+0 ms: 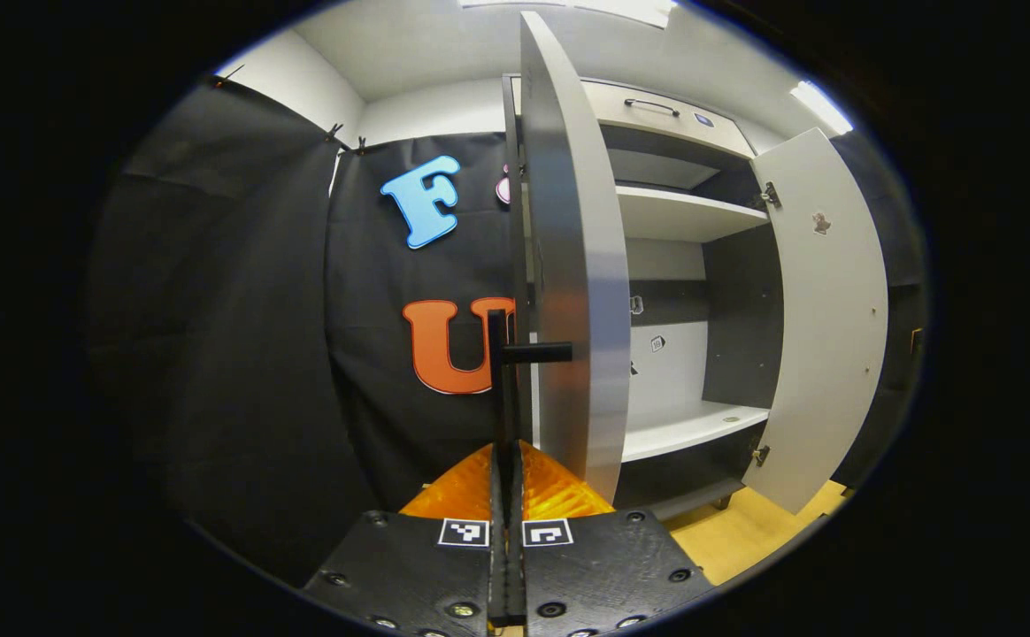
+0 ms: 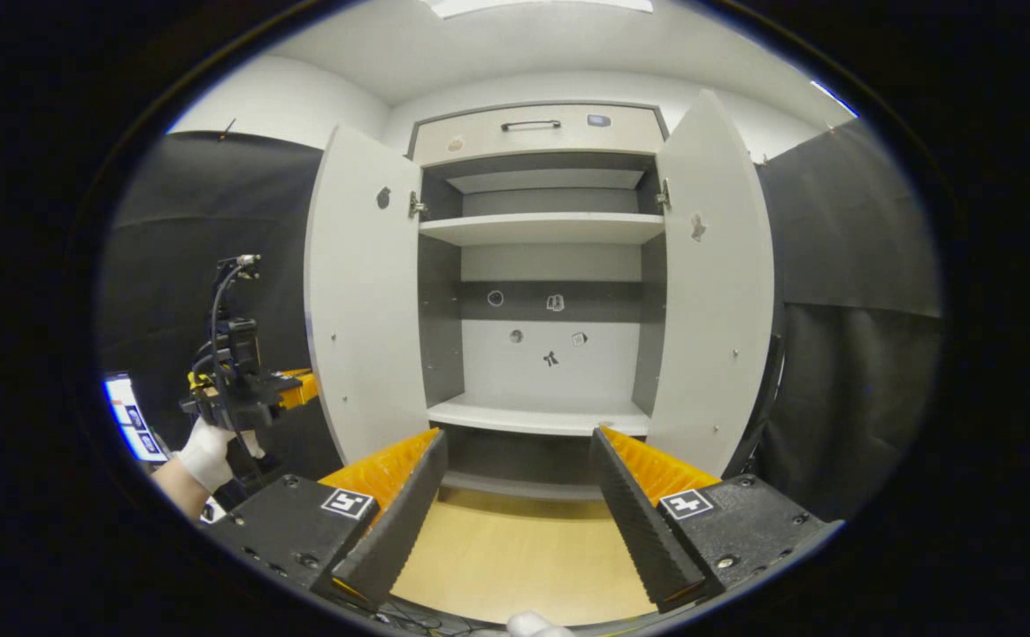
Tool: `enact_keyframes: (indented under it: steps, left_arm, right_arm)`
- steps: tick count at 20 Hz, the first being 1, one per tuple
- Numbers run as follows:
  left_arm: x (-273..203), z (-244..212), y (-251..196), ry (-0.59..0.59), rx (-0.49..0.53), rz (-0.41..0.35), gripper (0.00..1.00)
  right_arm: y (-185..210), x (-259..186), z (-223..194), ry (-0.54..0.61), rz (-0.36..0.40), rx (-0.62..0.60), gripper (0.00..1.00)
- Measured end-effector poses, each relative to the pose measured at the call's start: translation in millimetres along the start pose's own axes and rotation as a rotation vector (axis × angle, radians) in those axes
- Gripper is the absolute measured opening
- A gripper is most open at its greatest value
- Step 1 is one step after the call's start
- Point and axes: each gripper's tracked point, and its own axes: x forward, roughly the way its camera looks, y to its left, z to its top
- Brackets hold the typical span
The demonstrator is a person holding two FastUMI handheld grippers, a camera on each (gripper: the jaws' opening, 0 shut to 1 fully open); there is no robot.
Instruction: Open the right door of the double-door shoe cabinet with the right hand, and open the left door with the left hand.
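Observation:
The shoe cabinet [image 2: 541,228] stands straight ahead in the right gripper view with both doors swung out. Its left door [image 2: 360,292] and right door [image 2: 718,283] flank bare shelves. My right gripper [image 2: 518,438] is open, short of the cabinet and touching nothing. In the left gripper view the left door [image 1: 572,265] shows edge-on. Its black vertical handle [image 1: 499,372] runs down between the fingers of my left gripper [image 1: 506,460], which is shut on it. The right door [image 1: 820,318] stands open beyond. A gloved hand holds the left gripper [image 2: 232,380] beside the left door's outer face.
A drawer [image 2: 537,128] with a dark handle tops the cabinet. Wooden floor [image 2: 524,548] lies in front of it. Black cloth walls [image 2: 851,265] close in on both sides. A lit screen [image 2: 126,416] sits low at the far left.

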Motion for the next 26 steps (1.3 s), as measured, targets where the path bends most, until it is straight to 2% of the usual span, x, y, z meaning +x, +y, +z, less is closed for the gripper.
enact_keyframes:
  steps: [5, 7, 10, 15, 18, 19, 20, 21, 26]
  left_arm:
    - [-3.3, 0.1, 8.9, 0.005, 0.001, 0.028, 0.04]
    - [-4.2, -1.3, 19.9, 0.012, -0.022, 0.055, 0.33]
    - [-15.7, -1.1, 30.3, 0.016, -0.029, 0.097, 0.84]
    - [-34.8, 9.8, 23.3, -0.012, 0.026, 0.092, 0.89]
    - [-42.8, 14.5, 17.2, -0.017, 0.023, 0.088, 0.92]
    - [-46.3, 16.3, 15.2, -0.019, 0.010, 0.089, 0.83]
    - [-50.6, 18.4, 12.5, -0.015, 0.003, 0.084, 0.92]
    - [-56.1, 20.0, 10.5, -0.017, 0.003, 0.088, 0.94]
    - [-83.9, 38.4, -5.2, -0.035, 0.051, 0.124, 0.94]
  right_arm:
    - [0.4, 0.1, -1.8, 0.006, 0.008, 0.005, 1.00]
    - [-0.3, 0.2, -0.9, 0.003, 0.008, -0.001, 1.00]
    - [-1.5, 0.8, 0.4, -0.002, 0.006, -0.005, 1.00]
    - [-0.5, 1.3, -2.0, 0.004, 0.016, -0.003, 1.00]
    - [0.0, 1.4, -0.7, 0.001, 0.021, -0.003, 1.00]
    - [-0.7, 1.1, -0.5, -0.001, 0.020, -0.004, 1.00]
    - [-1.8, 1.0, 0.3, -0.001, 0.015, -0.007, 1.00]
    - [-2.9, 0.3, 0.3, -0.003, 0.009, -0.004, 1.00]
    - [-23.3, 4.1, 4.0, -0.014, -0.038, 0.008, 1.00]
